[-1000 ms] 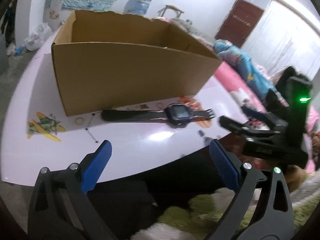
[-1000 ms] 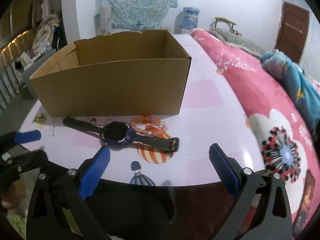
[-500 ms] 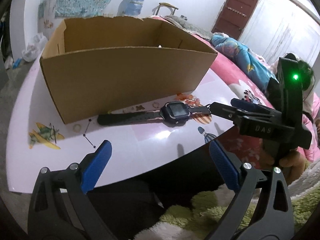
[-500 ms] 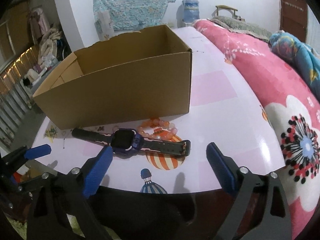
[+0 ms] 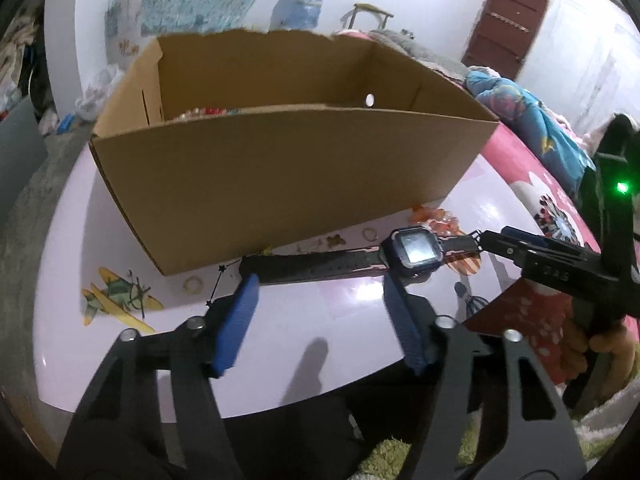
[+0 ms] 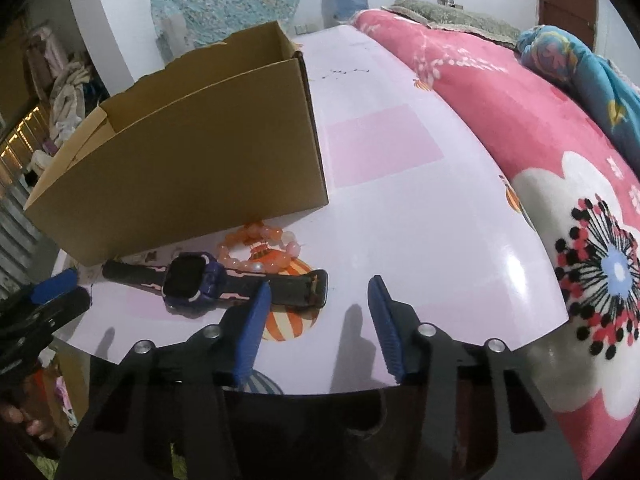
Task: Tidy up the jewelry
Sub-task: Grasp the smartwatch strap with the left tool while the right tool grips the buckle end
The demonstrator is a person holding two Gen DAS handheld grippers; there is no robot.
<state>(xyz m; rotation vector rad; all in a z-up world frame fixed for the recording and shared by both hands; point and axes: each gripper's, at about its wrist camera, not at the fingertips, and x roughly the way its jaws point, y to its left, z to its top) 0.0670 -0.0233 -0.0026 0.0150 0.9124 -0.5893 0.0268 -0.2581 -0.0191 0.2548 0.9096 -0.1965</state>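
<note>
One cardboard box (image 5: 280,184), one watch (image 5: 414,250), one orange bead bracelet (image 6: 260,250) and two small rings (image 5: 369,234) (image 5: 193,284) lie on the white table (image 5: 328,320); one gripper is held in each hand.

Left wrist view: the box interior is visible, with some coloured items at its far left floor, too blurred to identify. Both rings, a thin chain (image 5: 216,286) and an aeroplane sticker (image 5: 116,296) appear only here. The right gripper (image 5: 486,242) enters from the right, its tips at the buckle end of the watch strap; whether they touch it cannot be told.

Right wrist view: the bracelet shows as a complete loop between the box wall and the watch, lying over a balloon sticker (image 6: 288,316). A pink flowered blanket (image 6: 540,168) borders the table on the right.

The watch lies flat, stretched lengthwise just before the box's near wall. The left gripper (image 5: 320,284), jaws half-parted and just narrowing, brackets the strap section left of the watch face, pads not pressing. The right gripper (image 6: 316,292), likewise half-parted and just narrowing, has its left pad over the strap near the buckle; nothing is clamped.
</note>
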